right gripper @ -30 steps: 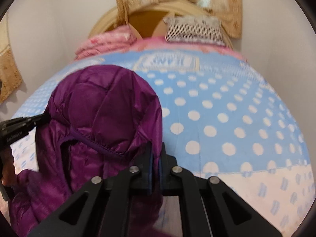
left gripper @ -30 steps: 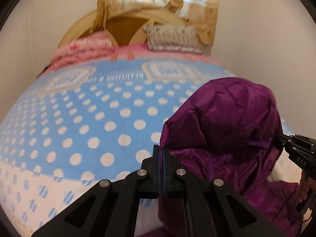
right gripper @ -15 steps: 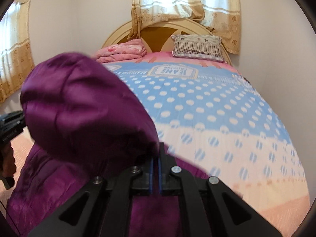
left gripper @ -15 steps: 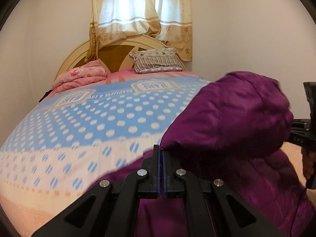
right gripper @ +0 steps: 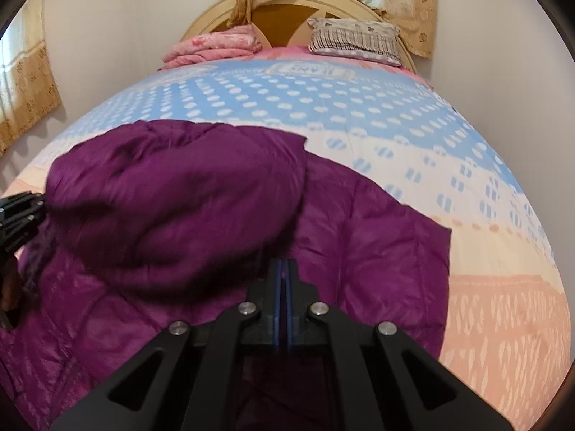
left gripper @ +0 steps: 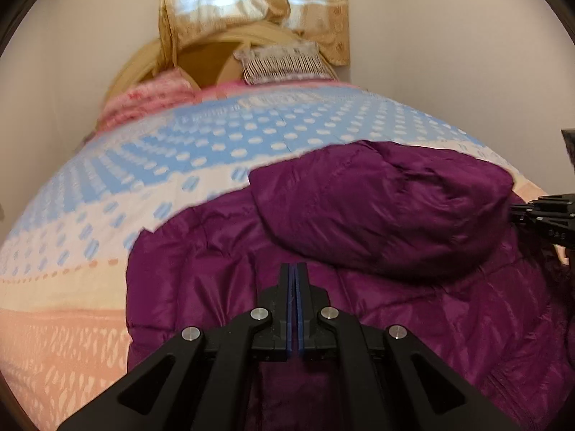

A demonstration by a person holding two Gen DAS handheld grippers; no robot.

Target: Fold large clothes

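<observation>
- Left wrist view: my left gripper [left gripper: 295, 280] is clenched on the purple jacket [left gripper: 377, 287] (hood bunched on top), which lies on the dotted bedspread [left gripper: 107, 194].
- Right wrist view: my right gripper [right gripper: 283, 276] pinches jacket fabric [right gripper: 359, 251] too.

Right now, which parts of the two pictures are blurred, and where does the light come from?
Left wrist view: the dotted bedspread and pillow are smeared, the left gripper is sharp, and daylight glares through the curtain. Right wrist view: the purple jacket is softly blurred, the pillow clearer; fisheye bending bulges the bed.
</observation>
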